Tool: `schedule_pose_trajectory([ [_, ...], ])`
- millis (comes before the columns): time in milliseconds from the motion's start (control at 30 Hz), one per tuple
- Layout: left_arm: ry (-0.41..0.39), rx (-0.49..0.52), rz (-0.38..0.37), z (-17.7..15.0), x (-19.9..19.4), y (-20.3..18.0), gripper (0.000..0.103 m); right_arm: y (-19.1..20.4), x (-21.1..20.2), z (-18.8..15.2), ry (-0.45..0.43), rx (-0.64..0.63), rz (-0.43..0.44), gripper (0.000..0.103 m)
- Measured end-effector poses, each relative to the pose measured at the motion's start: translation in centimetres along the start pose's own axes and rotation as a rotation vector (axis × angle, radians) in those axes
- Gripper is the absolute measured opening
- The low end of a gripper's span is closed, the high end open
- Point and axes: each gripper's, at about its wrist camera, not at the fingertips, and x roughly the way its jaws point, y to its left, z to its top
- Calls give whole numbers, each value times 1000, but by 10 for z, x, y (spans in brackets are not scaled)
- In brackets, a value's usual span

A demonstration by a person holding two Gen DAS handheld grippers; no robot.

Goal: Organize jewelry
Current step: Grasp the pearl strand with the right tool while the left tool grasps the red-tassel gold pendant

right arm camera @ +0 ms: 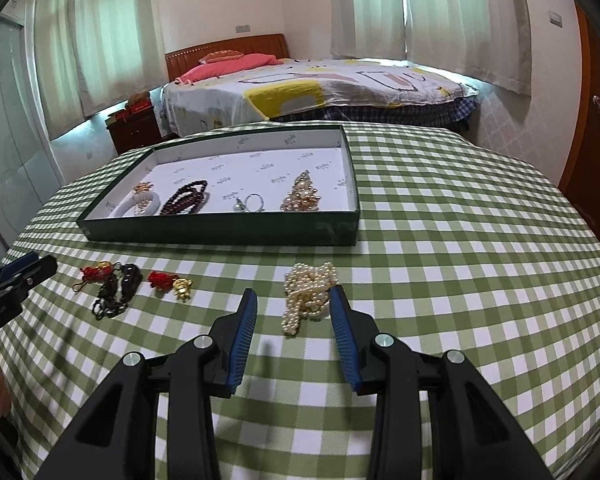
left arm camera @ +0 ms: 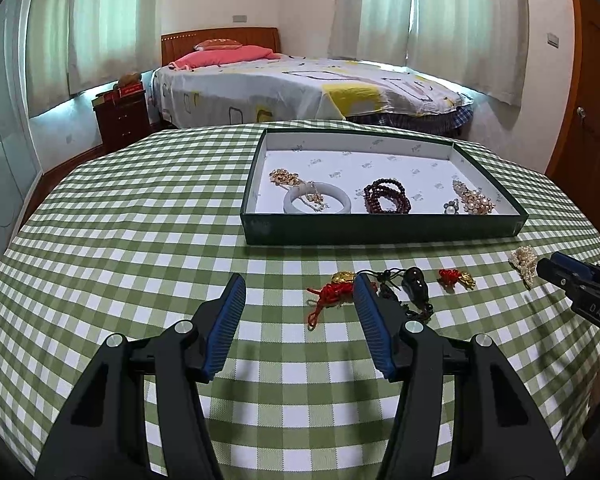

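The pearl strand (right arm camera: 309, 296) lies heaped on the green checked desk (right arm camera: 440, 280), just in front of the dark green tray (right arm camera: 220, 230) and a little beyond the right tool (right arm camera: 294, 298). Its bundle runs roughly along the line that tool points, and it sits toward the right-hand finger, whose tip seems to be at the pearls' edge; whether they touch I cannot tell. The coming move, as I judge it, turns on centring the heap between the fingers before they close. The right tool's jaws stand apart and hold nothing.

To the left on the desk lie a red knotted charm with a gold piece (left arm camera: 332, 286), a dark beaded string with a gourd pendant (left arm camera: 414, 290) and a smaller red knot with a gold charm (left arm camera: 456, 278). The left tool (left arm camera: 300, 284) is nearest the first of these, which sits just beside its right-hand finger; its jaws are wide apart and empty.

Inside the tray rest a pale bangle (left arm camera: 318, 202), dark red beads (left arm camera: 388, 200), a ring (left arm camera: 451, 207) and gold pieces
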Motion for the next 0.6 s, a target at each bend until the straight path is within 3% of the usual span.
schedule_pose_trajectory([
  [433, 33, -5, -8, -3, 13, 0, 55, -4, 37, 15, 83, 3, -17, 38],
  [600, 47, 5, -23, -2, 19, -3, 55, -4, 36, 13, 88, -3, 3, 28],
])
